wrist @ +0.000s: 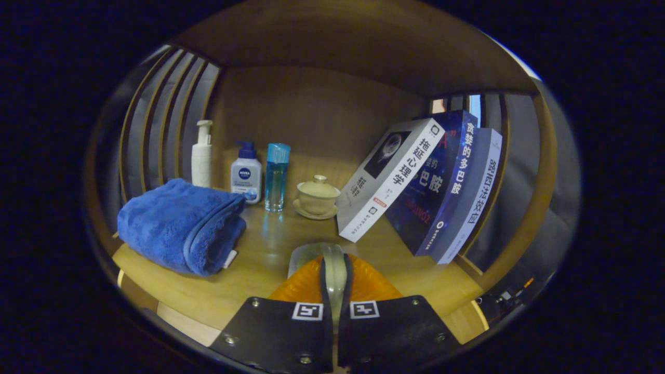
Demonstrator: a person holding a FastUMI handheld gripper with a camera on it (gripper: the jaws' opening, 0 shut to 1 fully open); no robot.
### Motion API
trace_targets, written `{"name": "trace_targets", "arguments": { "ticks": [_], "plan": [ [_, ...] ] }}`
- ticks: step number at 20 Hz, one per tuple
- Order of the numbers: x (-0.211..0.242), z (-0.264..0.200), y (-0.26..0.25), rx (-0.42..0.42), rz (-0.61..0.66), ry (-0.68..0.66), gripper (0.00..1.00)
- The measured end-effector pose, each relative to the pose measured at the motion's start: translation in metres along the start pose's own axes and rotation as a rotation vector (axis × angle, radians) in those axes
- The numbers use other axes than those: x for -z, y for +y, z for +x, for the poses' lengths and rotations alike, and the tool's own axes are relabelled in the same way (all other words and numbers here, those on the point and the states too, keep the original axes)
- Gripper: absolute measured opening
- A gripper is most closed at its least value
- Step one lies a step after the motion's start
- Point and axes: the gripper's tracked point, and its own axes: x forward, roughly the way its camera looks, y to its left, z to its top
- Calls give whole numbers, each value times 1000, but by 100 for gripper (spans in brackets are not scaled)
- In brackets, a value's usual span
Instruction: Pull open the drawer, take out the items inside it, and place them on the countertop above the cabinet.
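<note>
In the gripper view, a risk is being run: the thin grey-green piece (332, 265), seemingly an item from the drawer, is being pinched by its edge only, so it could be let slip or be knocked against the leaning books (415, 182) or the lidded cup (317, 195) while being set down. The gripper (335, 275) is being held nearly closed, both orange fingers (301, 285) being pressed on that piece just above the countertop (260, 259), between the folded blue towel (182, 226) and the books.

Towel (182, 226) left of cup (317, 196), books (421, 184) right.
</note>
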Motion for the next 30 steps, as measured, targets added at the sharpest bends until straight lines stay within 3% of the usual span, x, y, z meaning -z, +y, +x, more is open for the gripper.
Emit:
{"name": "trace_targets", "arguments": {
  "ticks": [2, 6, 11, 19, 30],
  "plan": [
    [-2, 1, 1, -2, 4, -12, 5],
    [7, -1, 11, -61, 74, 38, 21],
    [5, -24, 14, -83, 137, 10, 100],
    [-12, -124, 28, -155, 139, -81, 98],
    [18, -284, -3, -131, 245, -157, 98]
  ]
}}
